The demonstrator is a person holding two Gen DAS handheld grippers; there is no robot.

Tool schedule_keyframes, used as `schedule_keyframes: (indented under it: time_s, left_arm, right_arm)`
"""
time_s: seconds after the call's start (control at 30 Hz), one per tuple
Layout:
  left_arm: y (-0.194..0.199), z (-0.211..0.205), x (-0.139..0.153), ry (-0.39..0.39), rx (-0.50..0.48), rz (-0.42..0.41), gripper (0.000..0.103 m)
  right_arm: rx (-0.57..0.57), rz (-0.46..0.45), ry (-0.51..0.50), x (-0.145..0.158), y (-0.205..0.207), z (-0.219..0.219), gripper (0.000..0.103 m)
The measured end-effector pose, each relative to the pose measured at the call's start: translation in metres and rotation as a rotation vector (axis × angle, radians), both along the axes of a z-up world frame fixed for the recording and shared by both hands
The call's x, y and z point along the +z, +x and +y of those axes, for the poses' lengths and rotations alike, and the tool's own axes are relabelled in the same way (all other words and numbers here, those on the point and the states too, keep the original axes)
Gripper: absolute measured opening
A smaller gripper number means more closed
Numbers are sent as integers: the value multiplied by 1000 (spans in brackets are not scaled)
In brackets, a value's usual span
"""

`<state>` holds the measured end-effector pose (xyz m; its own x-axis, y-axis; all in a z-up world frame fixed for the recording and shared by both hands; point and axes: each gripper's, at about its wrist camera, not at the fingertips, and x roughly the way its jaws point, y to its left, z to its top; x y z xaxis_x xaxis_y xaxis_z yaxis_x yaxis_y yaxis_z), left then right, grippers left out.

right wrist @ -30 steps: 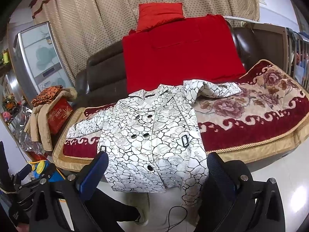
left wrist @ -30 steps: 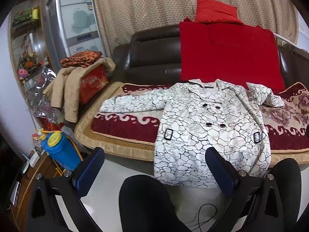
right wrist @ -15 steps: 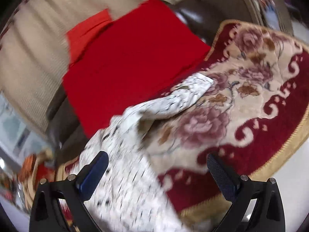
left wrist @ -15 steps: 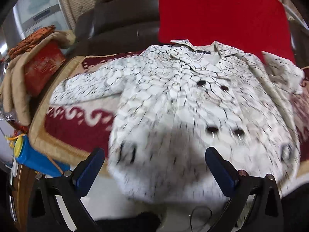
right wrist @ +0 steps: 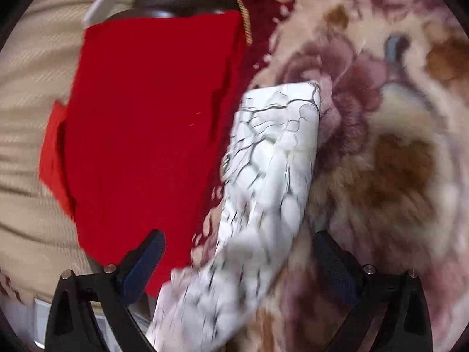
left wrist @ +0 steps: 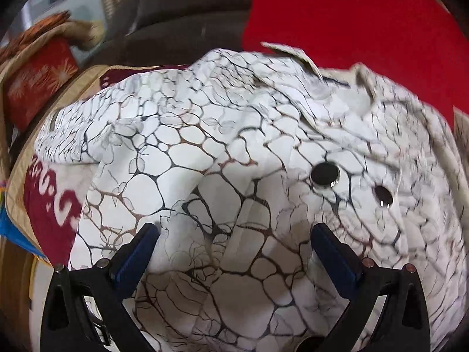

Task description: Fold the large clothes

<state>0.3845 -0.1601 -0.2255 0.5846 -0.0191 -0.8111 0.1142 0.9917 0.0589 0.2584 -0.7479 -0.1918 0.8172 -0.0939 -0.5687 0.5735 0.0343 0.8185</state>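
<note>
A large white coat point(left wrist: 222, 158) with a black crackle print and black buttons point(left wrist: 324, 174) lies spread face up on the sofa blanket. My left gripper point(left wrist: 234, 240) is open and hovers close over the coat's chest, left of the buttons. The coat's left sleeve point(left wrist: 73, 135) stretches out to the left. In the right wrist view the coat's other sleeve point(right wrist: 272, 176) lies on the floral blanket point(right wrist: 395, 152), cuff pointing away. My right gripper point(right wrist: 237, 252) is open and sits over that sleeve's nearer part, jaws on either side of it.
A red cloth point(left wrist: 351, 29) hangs over the dark sofa back point(left wrist: 187, 8); it also shows in the right wrist view point(right wrist: 146, 123). A red box with tan clothing point(left wrist: 35, 79) sits at the sofa's left end. A beige curtain point(right wrist: 29, 88) hangs behind.
Both grippers have moved forward from the floor side toward the sofa. The left one closed in on the coat's chest; the right one swung right and closed in on the right sleeve. Both stayed open.
</note>
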Motion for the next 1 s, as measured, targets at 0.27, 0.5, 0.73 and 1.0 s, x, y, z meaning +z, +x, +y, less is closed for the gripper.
schedule_keyframes:
  time_s: [0.27, 0.5, 0.73, 1.0]
  left_arm:
    - [-3, 7, -6, -38, -29, -27, 103]
    - [-2, 17, 7, -84, -27, 13, 103]
    - [-12, 70, 40, -95, 123, -176, 103]
    - [-15, 102, 42, -137, 155, -167, 103]
  right_arm:
    - [72, 154, -126, -6, 41, -6, 23]
    - [180, -65, -510, 102, 59, 68, 19]
    - [521, -321, -659, 161, 121, 216, 18]
    - [679, -204, -499, 128, 166, 269, 34]
